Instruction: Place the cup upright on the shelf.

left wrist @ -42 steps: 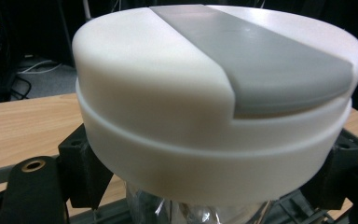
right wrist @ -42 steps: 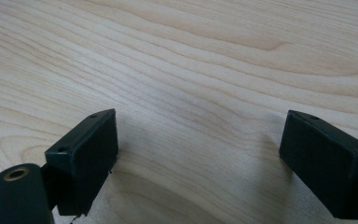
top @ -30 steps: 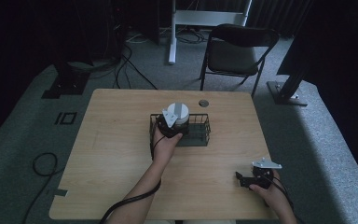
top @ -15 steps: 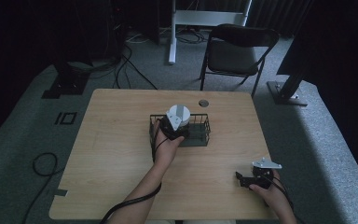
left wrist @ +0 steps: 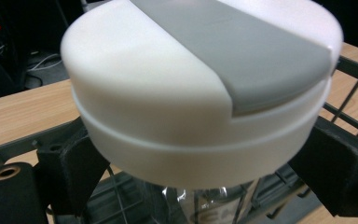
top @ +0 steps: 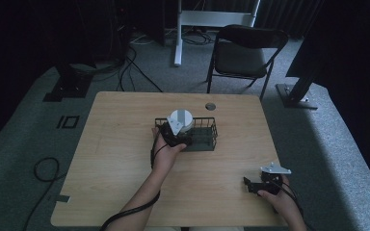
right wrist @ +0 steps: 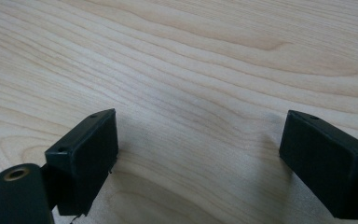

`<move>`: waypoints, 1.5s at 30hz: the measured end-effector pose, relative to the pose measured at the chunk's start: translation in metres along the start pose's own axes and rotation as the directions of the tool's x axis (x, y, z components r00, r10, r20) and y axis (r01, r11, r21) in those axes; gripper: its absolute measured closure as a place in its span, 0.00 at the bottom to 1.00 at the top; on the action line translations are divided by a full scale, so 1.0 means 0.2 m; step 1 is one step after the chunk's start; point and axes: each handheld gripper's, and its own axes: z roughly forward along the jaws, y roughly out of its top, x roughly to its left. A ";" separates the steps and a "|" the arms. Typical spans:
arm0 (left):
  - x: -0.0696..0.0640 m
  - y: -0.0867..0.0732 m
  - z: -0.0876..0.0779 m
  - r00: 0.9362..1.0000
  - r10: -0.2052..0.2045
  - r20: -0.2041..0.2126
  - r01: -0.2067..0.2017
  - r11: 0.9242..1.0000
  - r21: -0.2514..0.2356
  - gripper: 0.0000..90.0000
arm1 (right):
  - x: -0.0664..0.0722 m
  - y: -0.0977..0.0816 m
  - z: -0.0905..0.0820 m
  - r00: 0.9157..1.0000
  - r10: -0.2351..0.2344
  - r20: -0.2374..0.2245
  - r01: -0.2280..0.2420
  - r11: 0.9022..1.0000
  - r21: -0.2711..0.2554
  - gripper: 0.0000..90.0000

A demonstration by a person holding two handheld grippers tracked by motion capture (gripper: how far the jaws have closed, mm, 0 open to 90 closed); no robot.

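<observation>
In the wire basket (top: 203, 135) at the table's center, your left gripper (left wrist: 186, 186) has just been opening, its jaws now apart around the jar (left wrist: 200, 84), letting it settle; at 5 o'clock, your right gripper (right wrist: 200, 158) rests with jaws apart, empty.

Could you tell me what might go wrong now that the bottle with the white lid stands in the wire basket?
1. The left hand-held gripper has just been opening, yet its jaws flank the white lid; pulling away sideways could catch it and tip the bottle.
2. The bottle rises well above the low wire basket, so a nudge might topple it over the rim.
3. The right hand-held gripper rests open on the table, too far to steady anything.
</observation>
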 end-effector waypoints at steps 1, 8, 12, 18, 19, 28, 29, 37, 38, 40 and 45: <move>0.00 0.00 -0.02 1.000 0.008 0.014 -0.008 1.000 -0.005 0.11 | 0.00 0.00 0.00 1.000 0.000 0.000 0.000 1.000 0.000 0.12; 0.02 0.01 -0.08 0.999 -0.004 0.045 0.006 0.999 -0.043 0.11 | 0.00 0.00 0.00 1.000 -0.001 0.000 0.001 1.000 0.001 0.12; 0.03 0.03 -0.12 0.999 0.005 0.046 -0.001 0.997 -0.071 0.11 | 0.00 0.00 0.00 1.000 0.000 0.000 0.000 1.000 0.000 0.12; 0.05 0.03 -0.17 0.998 0.014 0.066 -0.010 0.998 -0.066 0.11 | 0.00 0.00 0.00 1.000 0.000 0.000 0.000 1.000 0.000 0.12; 0.05 0.03 -0.18 0.998 0.015 0.068 -0.010 0.997 -0.071 0.11 | 0.00 0.00 0.00 1.000 0.000 0.000 0.000 1.000 0.000 0.12; 0.10 0.04 -0.27 0.995 0.029 0.091 -0.020 0.995 -0.101 0.11 | 0.00 0.00 0.00 1.000 0.000 0.001 0.000 1.000 0.000 0.12; 0.11 0.04 -0.28 0.994 0.029 0.105 -0.017 0.994 -0.112 0.11 | 0.00 0.00 0.00 1.000 -0.001 0.000 0.001 1.000 0.001 0.12; 0.18 0.01 -0.34 0.981 0.055 0.188 -0.030 0.990 -0.137 0.11 | 0.00 0.00 0.00 1.000 -0.001 0.001 0.001 1.000 0.000 0.12; 0.18 0.01 -0.34 0.981 0.055 0.188 -0.030 0.990 -0.137 0.11 | 0.00 0.00 0.00 1.000 -0.001 0.001 0.001 1.000 0.000 0.12; 0.20 0.01 -0.37 0.977 0.054 0.207 -0.023 0.988 -0.151 0.11 | 0.00 0.00 0.00 1.000 -0.001 0.001 0.001 1.000 0.000 0.12; 0.26 -0.01 -0.42 0.963 0.060 0.262 -0.012 0.983 -0.183 0.11 | 0.00 0.00 0.00 1.000 -0.003 0.001 0.003 1.000 0.000 0.12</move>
